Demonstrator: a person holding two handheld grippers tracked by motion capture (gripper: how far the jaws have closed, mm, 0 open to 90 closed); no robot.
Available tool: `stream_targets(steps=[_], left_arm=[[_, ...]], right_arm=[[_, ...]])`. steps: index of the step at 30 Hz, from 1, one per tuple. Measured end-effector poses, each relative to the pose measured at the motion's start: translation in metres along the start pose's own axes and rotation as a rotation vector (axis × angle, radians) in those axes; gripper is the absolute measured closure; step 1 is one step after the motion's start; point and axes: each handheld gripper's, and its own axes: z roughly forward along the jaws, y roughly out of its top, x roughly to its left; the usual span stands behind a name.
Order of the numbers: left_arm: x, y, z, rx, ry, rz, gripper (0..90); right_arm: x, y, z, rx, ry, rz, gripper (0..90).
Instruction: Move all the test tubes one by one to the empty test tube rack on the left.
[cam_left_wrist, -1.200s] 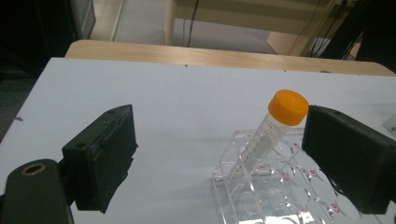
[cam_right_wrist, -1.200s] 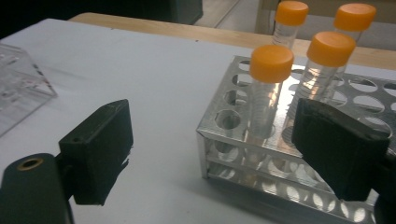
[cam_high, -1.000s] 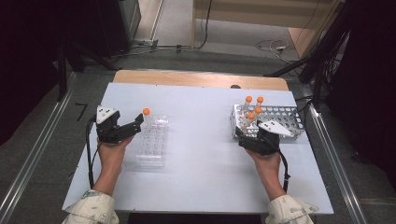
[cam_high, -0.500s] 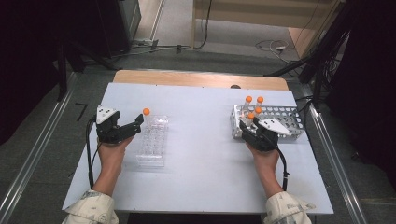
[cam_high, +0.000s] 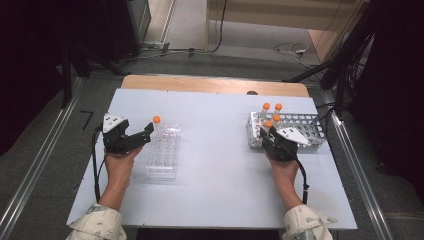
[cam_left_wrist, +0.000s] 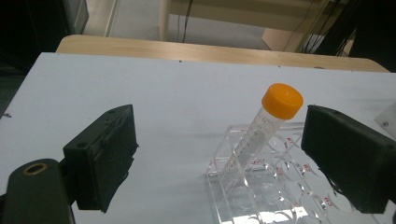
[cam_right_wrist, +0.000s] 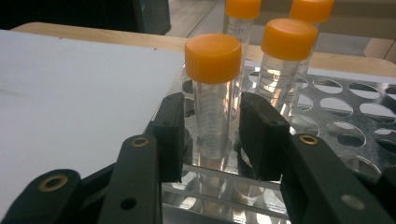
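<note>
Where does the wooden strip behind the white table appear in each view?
High view: strip across the upper middle, along the table's far edge.
Left gripper view: strip across the top.
Right gripper view: strip at upper left, running behind the tubes.
Shared landmark: the table, just below it in each view.

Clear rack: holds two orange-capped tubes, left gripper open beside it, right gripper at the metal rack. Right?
Not quite. The clear rack holds one orange-capped tube, not two, as the left gripper view shows. The rest stands: left gripper open beside it, right gripper at the metal rack.
</note>
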Motion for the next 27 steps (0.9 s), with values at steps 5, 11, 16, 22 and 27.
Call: stream_targets(steps=[5, 11, 16, 22, 27], left_arm=[[-0.0004, -0.0001, 0.0003, 0.0, -0.001, 0.001, 11.1], [-0.0005, 0.0, 0.0, 0.0, -0.003, 0.005, 11.1], [-0.0009, 0.0, -0.0001, -0.001, -0.007, 0.006, 11.1], [-0.0007, 0.0001, -0.0003, 0.0, -0.004, 0.005, 11.2], [-0.0015, 0.0, 0.0, 0.001, -0.005, 0.007, 11.2]], right_arm=[[0.0006, -0.0014, 0.0017, 0.001, -0.008, -0.015, 64.5], [0.0004, -0.0016, 0.002, -0.003, -0.019, -0.017, 69.8], [0.0002, -0.0007, 0.0006, -0.012, -0.023, -0.016, 70.5], [-0.0002, 0.0023, -0.0028, -0.036, -0.022, -0.017, 70.8], [0.0006, 0.0083, -0.0073, -0.058, -0.021, -0.022, 71.1]])
